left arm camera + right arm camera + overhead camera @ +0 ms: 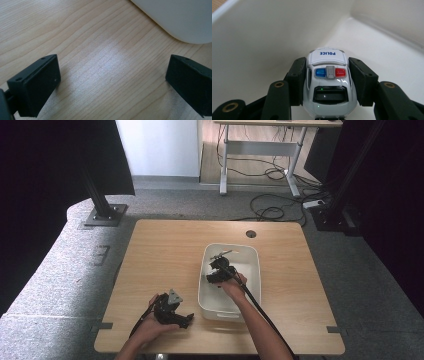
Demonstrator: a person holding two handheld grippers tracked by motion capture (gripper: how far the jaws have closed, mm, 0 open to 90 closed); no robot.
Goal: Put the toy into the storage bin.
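Carefully, we keep the right claw (329, 82) clamped on the toy police car (329, 85), centre-frame, above the white tub (254, 270); left claw (112, 82) gapes wide.

1. A wooden desk (165, 270) stands on grey carpet (60, 270).
2. A round cable hole (251, 234) sits near the desk's far edge, right of its middle.
3. A black post on a metal foot plate (105, 215) stands beyond the desk's far left corner.
4. A second desk (260, 145) stands farther back, with loose black cables (270, 212) on the floor under and before it.
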